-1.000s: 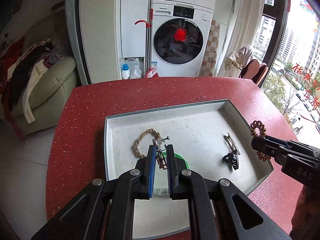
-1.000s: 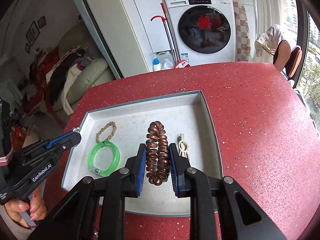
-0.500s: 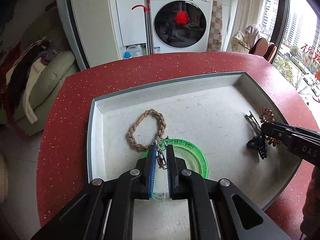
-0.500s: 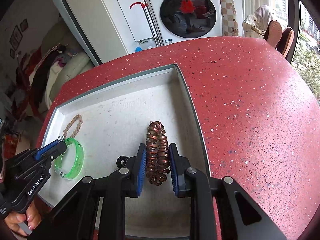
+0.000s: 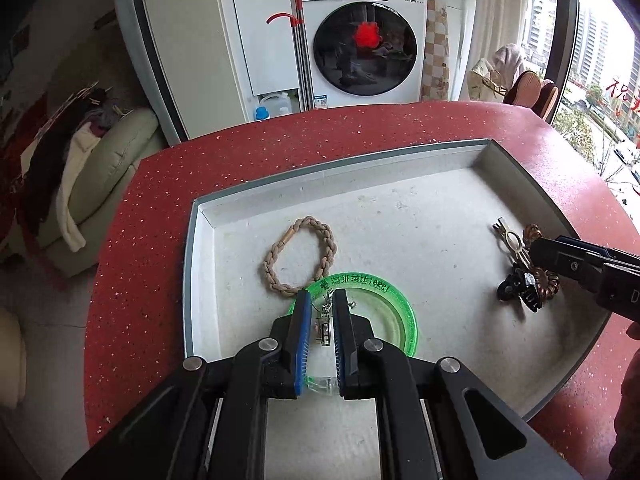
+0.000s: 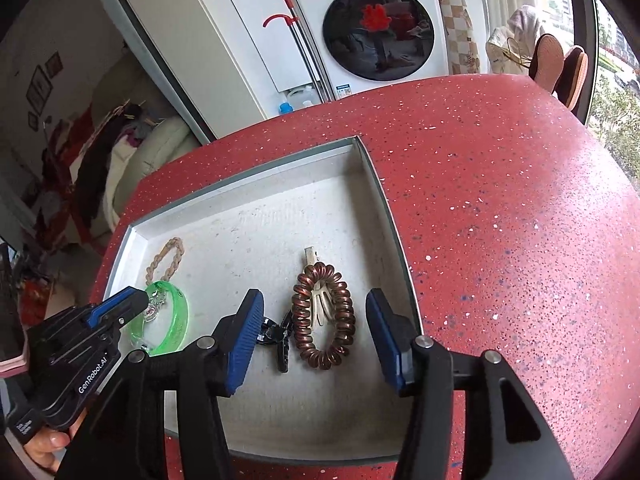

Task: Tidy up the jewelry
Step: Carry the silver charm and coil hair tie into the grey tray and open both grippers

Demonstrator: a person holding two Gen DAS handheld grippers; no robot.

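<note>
Right gripper [image 6: 316, 328]: jaws just opened, pads clear of copper coil hair tie [image 6: 323, 316], which lies on tray [image 6: 256, 184] floor between them, over beige clip [image 6: 320, 300]; black claw clip [image 6: 280, 338] at its 9 o'clock. Left gripper [image 5: 322, 322]: nearly closed, pinching small metal charm [image 5: 324, 326] above green bangle [image 5: 360, 312]. Left view alone shows braided cord loop [image 5: 298, 256] whole, at bangle's 11 o'clock. Right view alone shows coil released, near tray's 3 o'clock wall; red tabletop [image 6: 500, 220] open beyond.

Glossy green plastic bangle [image 5: 394, 312]; speckled red countertop [image 6: 500, 200].
</note>
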